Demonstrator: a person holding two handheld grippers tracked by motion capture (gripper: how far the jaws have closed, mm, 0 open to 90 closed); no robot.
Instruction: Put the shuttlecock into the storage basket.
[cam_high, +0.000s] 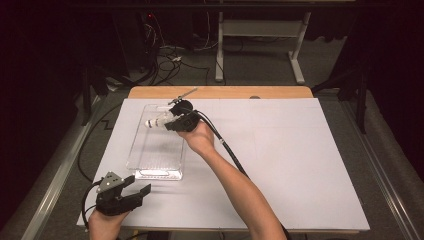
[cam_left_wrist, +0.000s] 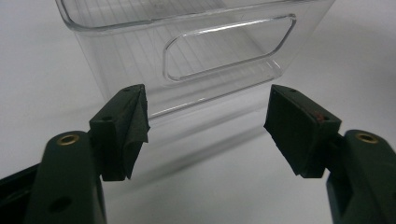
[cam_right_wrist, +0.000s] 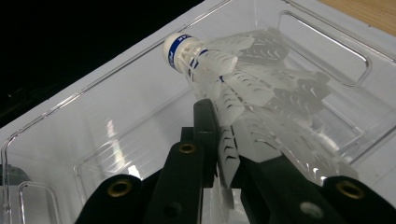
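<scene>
White shuttlecock (cam_right_wrist: 219, 74) (skirt pinched) over clear bin (cam_right_wrist: 56, 154)

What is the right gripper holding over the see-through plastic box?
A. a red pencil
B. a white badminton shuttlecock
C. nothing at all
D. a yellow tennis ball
B: in the right gripper view, the right gripper has its jaws shut on the skirt of a white plastic shuttlecock with a blue band round its cork, held above the clear plastic box.
</scene>
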